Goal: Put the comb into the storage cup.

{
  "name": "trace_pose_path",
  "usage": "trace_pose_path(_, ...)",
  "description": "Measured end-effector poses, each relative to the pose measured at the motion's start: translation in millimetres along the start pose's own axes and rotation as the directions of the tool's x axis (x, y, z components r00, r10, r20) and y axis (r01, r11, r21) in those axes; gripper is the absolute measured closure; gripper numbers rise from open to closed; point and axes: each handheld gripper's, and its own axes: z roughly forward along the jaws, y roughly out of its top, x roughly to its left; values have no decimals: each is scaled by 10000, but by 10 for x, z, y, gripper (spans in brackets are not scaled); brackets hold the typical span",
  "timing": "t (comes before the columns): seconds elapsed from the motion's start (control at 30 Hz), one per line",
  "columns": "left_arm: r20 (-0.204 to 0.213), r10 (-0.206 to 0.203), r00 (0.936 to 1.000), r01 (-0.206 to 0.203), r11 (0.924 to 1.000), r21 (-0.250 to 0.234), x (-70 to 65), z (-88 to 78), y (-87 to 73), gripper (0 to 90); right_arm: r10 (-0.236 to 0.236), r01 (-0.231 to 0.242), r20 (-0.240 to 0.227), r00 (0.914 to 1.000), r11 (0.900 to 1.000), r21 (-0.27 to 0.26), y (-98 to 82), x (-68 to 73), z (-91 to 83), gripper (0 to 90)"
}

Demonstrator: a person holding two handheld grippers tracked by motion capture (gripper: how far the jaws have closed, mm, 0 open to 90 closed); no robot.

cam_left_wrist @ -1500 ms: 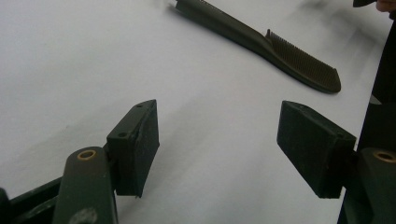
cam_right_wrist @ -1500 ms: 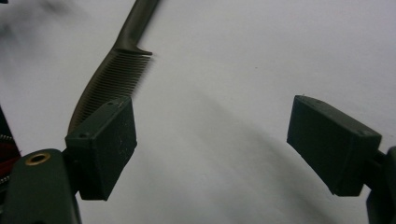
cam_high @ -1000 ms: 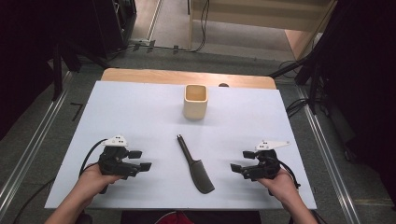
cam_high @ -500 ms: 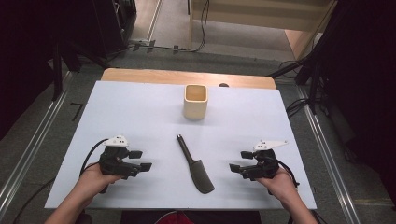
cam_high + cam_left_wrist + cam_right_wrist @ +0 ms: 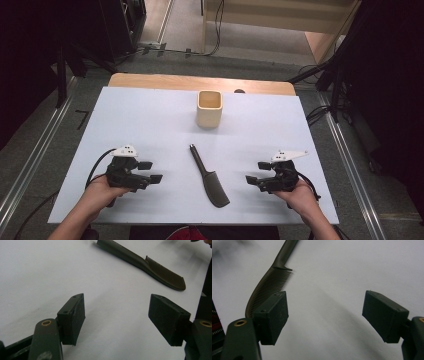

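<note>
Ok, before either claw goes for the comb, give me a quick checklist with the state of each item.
1. Left claw open with nothing between its pads: ok.
2. Right claw open with nothing between its pads: ok.
3. Comb lying flat on the white sheet, between the two claws and touched by neither: ok.
4. Comb handle free to grasp, pointing toward the cup and apart from it: ok.
5. Cup upright behind the comb, with an open top: ok.
6. Cup empty inside: cannot tell, its bottom is not visible.
</note>
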Motion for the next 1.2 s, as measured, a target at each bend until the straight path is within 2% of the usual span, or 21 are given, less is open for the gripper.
trace_pose_path(0.37,-79,-4,10000,3,10000,-9,2,-3,3,307,-19,19,12,10000,10000,-66,7,3,-16,191)
trace_pose_path(0.43,-87,-5,10000,5,10000,-4,2,-1,3,308,-26,24,-90,10000,9996,-266,55,21,-26,192)
trace_pose_path(0.53,-84,2,10000,-2,10000,-8,2,-2,3,308,-67,66,-8,10000,9994,-336,113,44,-33,192)
trace_pose_path(0.67,-74,8,10000,-8,10000,-32,1,-5,2,308,41,-59,-389,9992,9990,-448,234,50,-25,193)
trace_pose_path(0.73,-67,13,10000,-13,10000,-39,-1,-7,2,308,-82,63,-469,9989,9992,-390,300,65,15,192)
trace_pose_path(1.1,-56,-7,10000,7,10000,-90,-3,-14,2,308,-472,464,-322,9984,9986,-273,489,142,120,195)
trace_pose_path(1.2,-47,-11,10000,11,10000,-97,-5,-16,1,308,-575,564,-427,9974,9981,-245,548,177,162,199)
